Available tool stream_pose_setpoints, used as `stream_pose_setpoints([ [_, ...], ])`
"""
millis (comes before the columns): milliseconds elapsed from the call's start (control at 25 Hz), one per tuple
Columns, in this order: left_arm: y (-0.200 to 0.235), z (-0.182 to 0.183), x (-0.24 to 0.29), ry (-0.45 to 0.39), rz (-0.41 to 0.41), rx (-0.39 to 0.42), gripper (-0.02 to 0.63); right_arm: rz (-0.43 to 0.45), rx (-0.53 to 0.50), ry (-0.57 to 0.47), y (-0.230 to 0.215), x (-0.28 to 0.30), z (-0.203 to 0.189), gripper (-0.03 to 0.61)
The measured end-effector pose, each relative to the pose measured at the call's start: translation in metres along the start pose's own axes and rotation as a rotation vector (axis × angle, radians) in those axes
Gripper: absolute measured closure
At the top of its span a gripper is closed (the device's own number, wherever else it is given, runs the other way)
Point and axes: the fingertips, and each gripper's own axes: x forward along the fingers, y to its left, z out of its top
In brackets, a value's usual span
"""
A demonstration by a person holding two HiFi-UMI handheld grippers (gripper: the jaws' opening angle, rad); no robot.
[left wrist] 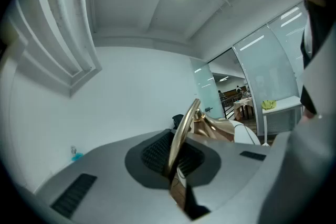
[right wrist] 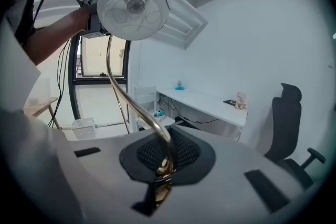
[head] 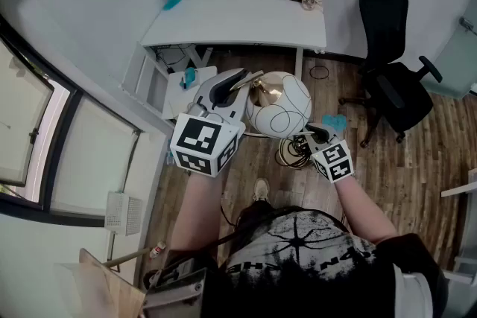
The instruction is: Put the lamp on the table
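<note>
At centre-left of head view, left gripper (head: 235,82) has jaws clamped tight on brass stem (left wrist: 184,128) of lamp (head: 279,106). Lamp's white globe shade sits mid-frame, held up over wood floor (head: 421,141), below & apart from white table (head: 238,22) at top centre. Just right of globe, right gripper (head: 317,132) w/ jaws likewise closed on brass stem. Black office chair (head: 391,78) at upper right.

The head view looks steeply down from above onto floor (head: 417,145), table (head: 238,18) and chair (head: 391,78). Both gripper views sit close behind their jaws; the right one shares that table and chair.
</note>
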Motion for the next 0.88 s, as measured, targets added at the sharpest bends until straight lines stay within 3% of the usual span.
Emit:
stream_pose_setpoints([
  [880, 0.0, 0.01, 0.005, -0.014, 0.002, 0.019, 0.598, -0.007, 0.004, -0.039, -0.009, 0.004, 0.012, 0.558],
])
